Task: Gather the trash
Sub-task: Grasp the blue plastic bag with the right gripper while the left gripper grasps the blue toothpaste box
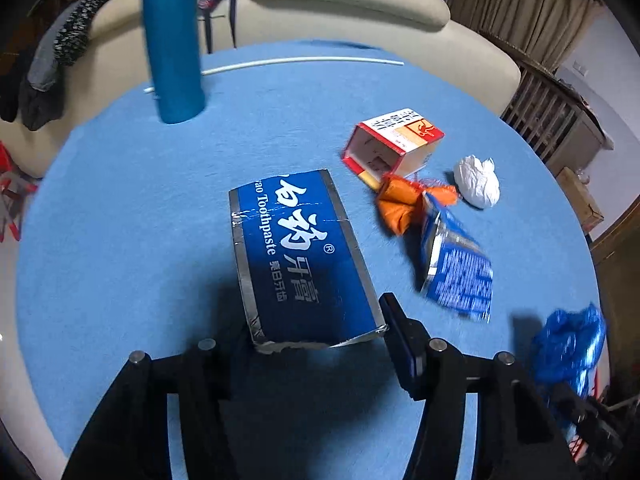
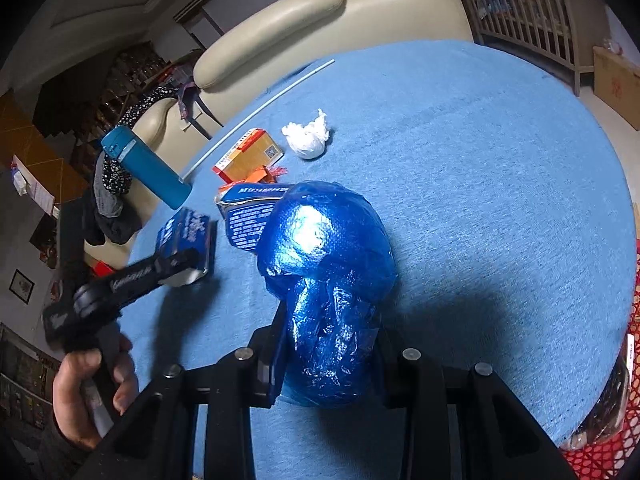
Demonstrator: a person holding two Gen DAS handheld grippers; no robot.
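Left gripper (image 1: 320,344) jaws apart, straddling the near end of the toothpaste box (image 1: 300,256); pads not visibly pressing, left pad is hidden behind the box so contact there can't be confirmed. Right gripper (image 2: 328,356) clamped on the blue bag (image 2: 324,264), which balloons up ahead of the fingers. Rest of the trash sits at 1–3 o'clock from the box on the blue table (image 1: 120,208): red carton (image 1: 394,146), orange wrapper (image 1: 400,204), white wad (image 1: 478,182), blue packet (image 1: 456,276). Risks, my read: box is wide and hollow, end torn, so a squeeze at the very edge could crush it or let it pivot out; bag mouth isn't visible, so the drop may miss if it isn't held open; thin film could slip from the right pads. Teal bottle (image 1: 174,48) at 11 o'clock stands upright, not trash, a wide swing could tip it. Legible text: "Toothpaste" preceded by "ao", ® mark, large white Chinese characters on the box; the carton and packet print is too small to read.
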